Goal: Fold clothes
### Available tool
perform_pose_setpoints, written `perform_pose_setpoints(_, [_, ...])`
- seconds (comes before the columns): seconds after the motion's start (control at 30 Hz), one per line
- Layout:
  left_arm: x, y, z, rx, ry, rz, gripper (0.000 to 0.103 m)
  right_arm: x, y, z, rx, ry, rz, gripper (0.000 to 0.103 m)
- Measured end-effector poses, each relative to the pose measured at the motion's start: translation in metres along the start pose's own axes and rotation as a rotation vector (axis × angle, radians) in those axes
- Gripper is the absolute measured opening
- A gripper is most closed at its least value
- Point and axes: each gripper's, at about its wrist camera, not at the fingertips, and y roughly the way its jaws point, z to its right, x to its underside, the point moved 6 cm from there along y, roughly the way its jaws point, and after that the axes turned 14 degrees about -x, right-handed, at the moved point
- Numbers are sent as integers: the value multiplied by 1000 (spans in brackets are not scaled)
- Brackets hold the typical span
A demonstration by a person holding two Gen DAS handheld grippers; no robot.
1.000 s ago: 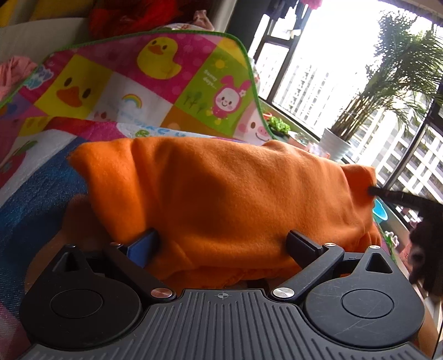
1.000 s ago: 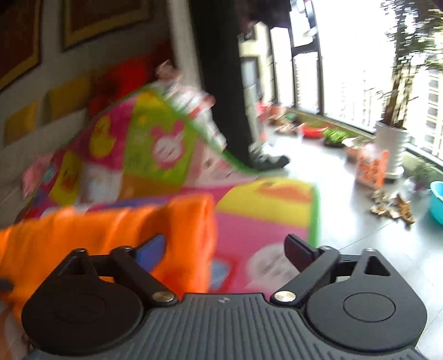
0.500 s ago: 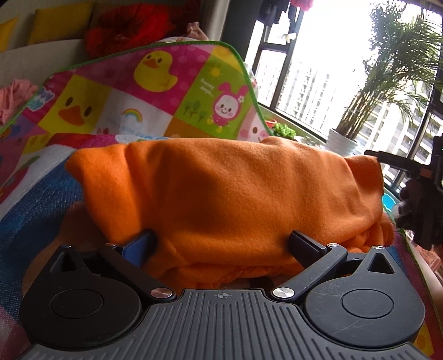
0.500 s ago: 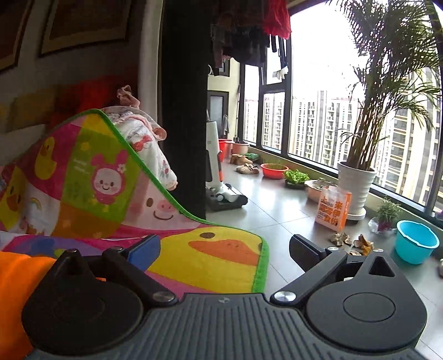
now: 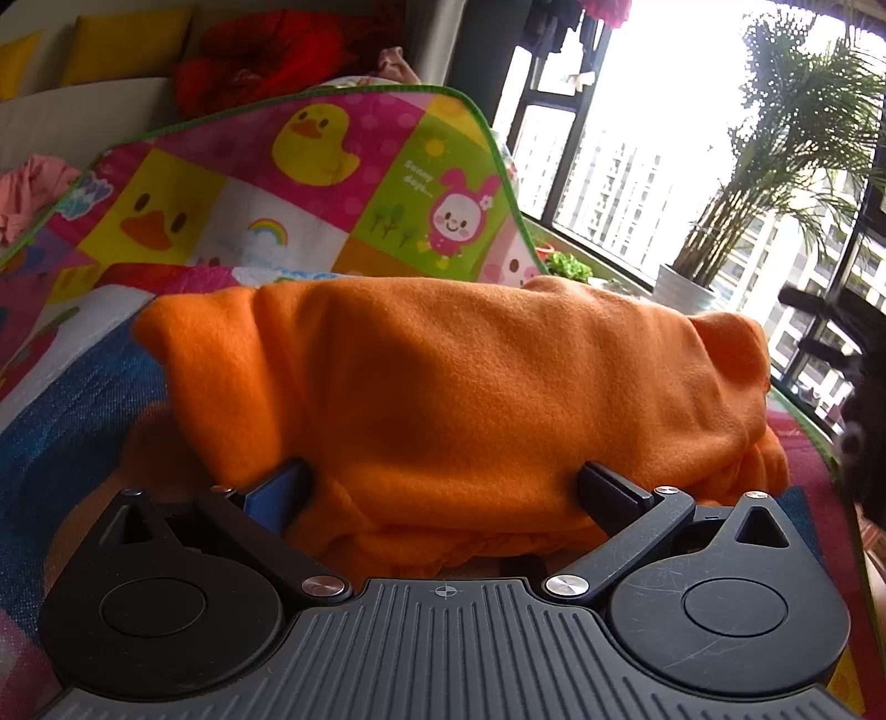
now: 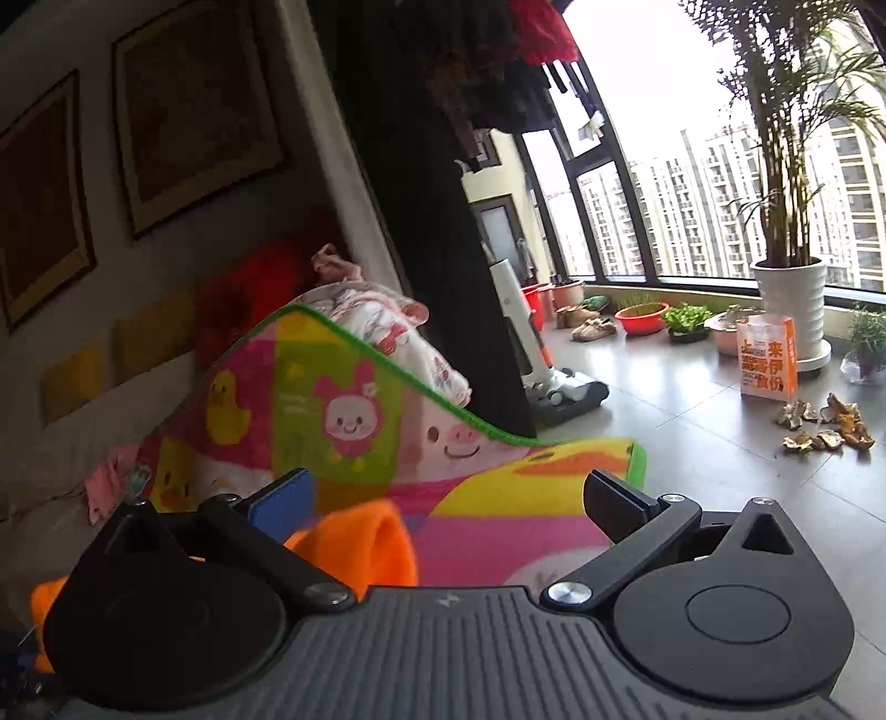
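Observation:
An orange fleece garment (image 5: pixel 470 399) lies folded in a thick bundle on a colourful cartoon play mat (image 5: pixel 310 183). My left gripper (image 5: pixel 443 487) is open, its fingers at the bundle's near edge with the cloth between them, not clamped. My right gripper (image 6: pixel 443 498) is open and empty, held above the mat; a rolled end of the orange garment (image 6: pixel 360 545) shows just behind its left finger (image 6: pixel 279 498). The right gripper's dark fingers also show at the right edge of the left wrist view (image 5: pixel 830 327), beside the bundle's right end.
The mat's far end curves up over a sofa holding red clothes (image 5: pixel 266 50) and a pink garment (image 5: pixel 27 194). A tiled floor (image 6: pixel 692 421) lies right, with a potted palm (image 6: pixel 789 310), an orange bag (image 6: pixel 767 360), bowls and an upright vacuum (image 6: pixel 548 360).
My right gripper let go of the bundle's right end and lifted up and away to the right. My left gripper stayed at the near edge; the garment settled.

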Motion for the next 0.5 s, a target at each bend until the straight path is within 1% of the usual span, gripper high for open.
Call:
perform_pose_setpoints(0.03, [0, 0, 0, -1, 2, 0, 103, 13, -5, -12, -15, 4, -25, 103])
perform_pose_setpoints(0.1, [0, 0, 1, -4, 8, 0, 103, 33, -8, -33, 3, -85, -50, 103])
perform_pose_setpoints(0.17, [0, -2, 2, -11, 11, 0, 103, 39, -9, -50, 62, -242, -41, 103])
perform_pose_setpoints(0.23, [1, -4, 11, -15, 5, 0, 103, 31, -9, -50, 82, -250, -37, 103])
perform_pose_setpoints(0.33, [4, -9, 35, 7, -28, -7, 103, 8, -21, -31, 141, -273, -22, 103])
perform_pose_setpoints(0.43, [9, -19, 77, 85, 35, -14, 103, -17, -47, 5, 255, -313, -21, 102])
perform_pose_setpoints(0.5, [10, -19, 98, 110, 70, -16, 103, -21, -64, 37, 330, -258, -25, 102])
